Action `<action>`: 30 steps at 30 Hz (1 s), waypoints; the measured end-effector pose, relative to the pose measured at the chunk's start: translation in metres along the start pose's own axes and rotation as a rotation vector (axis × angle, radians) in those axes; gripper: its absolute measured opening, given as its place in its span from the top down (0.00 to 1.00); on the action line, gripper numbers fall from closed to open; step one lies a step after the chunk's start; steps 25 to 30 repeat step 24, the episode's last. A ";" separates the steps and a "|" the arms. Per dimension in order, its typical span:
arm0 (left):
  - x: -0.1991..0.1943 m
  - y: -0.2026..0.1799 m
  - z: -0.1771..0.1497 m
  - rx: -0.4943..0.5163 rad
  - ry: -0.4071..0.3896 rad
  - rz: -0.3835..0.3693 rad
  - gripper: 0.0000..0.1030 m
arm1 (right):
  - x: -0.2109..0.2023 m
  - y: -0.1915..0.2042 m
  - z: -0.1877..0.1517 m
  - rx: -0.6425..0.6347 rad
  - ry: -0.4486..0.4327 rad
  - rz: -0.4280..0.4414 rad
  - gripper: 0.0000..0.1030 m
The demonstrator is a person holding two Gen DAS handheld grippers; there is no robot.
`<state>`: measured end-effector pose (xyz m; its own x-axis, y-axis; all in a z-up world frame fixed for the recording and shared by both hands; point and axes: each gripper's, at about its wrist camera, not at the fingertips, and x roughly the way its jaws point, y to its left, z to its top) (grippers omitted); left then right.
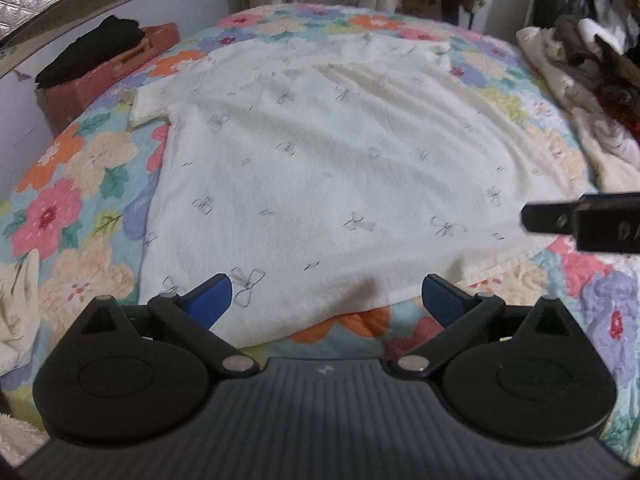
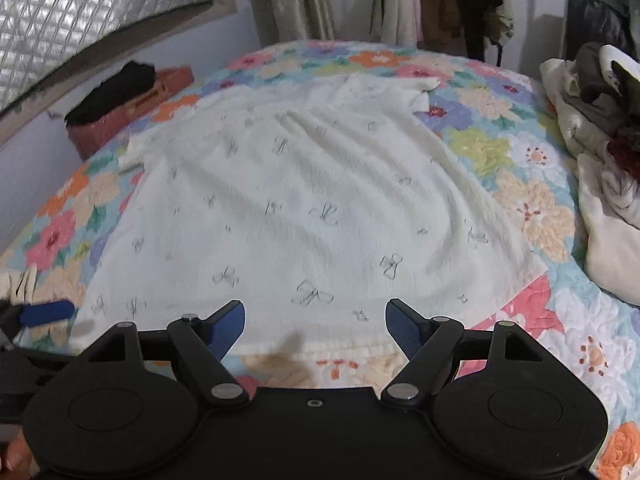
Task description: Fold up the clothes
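Cream cotton-like fabric with a faint grey bow print makes up the garment (image 1: 320, 168), a short-sleeved top or dress laid flat and spread out on the bed, hem toward both cameras and neckline at the far end. It rests on a floral quilt (image 1: 80, 184) in pink, orange, peach, lilac and teal. One short sleeve (image 1: 150, 106) lies out to the left side; the opposite sleeve (image 2: 424, 94) shows slightly bunched at the far right. Light creases run down from the neckline area; the body is otherwise smooth. The left gripper (image 1: 326, 298) hangs over the near hem, jaws spread wide and holding nothing, blue pads either side of the hem edge with no cloth between them. The right gripper (image 2: 314, 320) sits likewise over the near hem further right, jaws spread apart and empty; whether the tips touch the fabric cannot be told. Each tool shows in the other's view: a dark finger at the right edge of the left wrist view, a blue pad at the left edge of the right wrist view. At the left, against the wall, a reddish-brown box (image 1: 100, 80) carries a folded black item (image 1: 96, 48). A pile of mixed clothes (image 2: 600, 128) lies at the right edge of the bed. Hanging garments (image 2: 400, 0) and a curtain show behind.
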<state>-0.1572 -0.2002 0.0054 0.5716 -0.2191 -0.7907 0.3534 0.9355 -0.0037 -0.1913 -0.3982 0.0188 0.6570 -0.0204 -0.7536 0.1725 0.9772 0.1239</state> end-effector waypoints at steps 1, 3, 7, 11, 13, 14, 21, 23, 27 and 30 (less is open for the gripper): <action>0.002 -0.001 0.001 0.001 0.018 0.004 0.00 | 0.000 0.000 0.000 0.002 -0.010 -0.003 0.21; 0.003 0.000 0.000 0.001 0.024 -0.003 0.00 | 0.000 -0.001 0.000 0.011 -0.015 -0.009 0.21; 0.004 0.001 -0.001 -0.007 0.029 -0.015 0.00 | 0.003 -0.002 0.001 0.023 -0.008 -0.001 0.21; 0.004 0.005 0.000 -0.026 0.030 -0.010 0.00 | 0.005 -0.001 0.000 0.033 -0.009 0.013 0.21; 0.003 0.006 0.000 -0.031 0.030 -0.013 0.00 | 0.007 0.000 0.000 0.029 0.000 0.017 0.21; 0.003 0.007 -0.001 -0.033 0.029 -0.015 0.00 | 0.007 0.001 -0.001 0.025 0.001 0.018 0.21; 0.004 0.009 -0.001 -0.043 0.034 -0.024 0.00 | 0.005 0.002 0.000 0.023 -0.014 0.010 0.21; 0.005 0.010 0.000 -0.045 0.037 -0.027 0.00 | 0.005 0.001 0.000 0.026 -0.018 0.007 0.21; 0.005 0.010 0.000 -0.046 0.038 -0.028 0.00 | 0.005 0.000 0.000 0.028 -0.019 0.006 0.21; 0.005 0.010 0.000 -0.046 0.038 -0.028 0.00 | 0.005 0.000 0.000 0.028 -0.019 0.006 0.21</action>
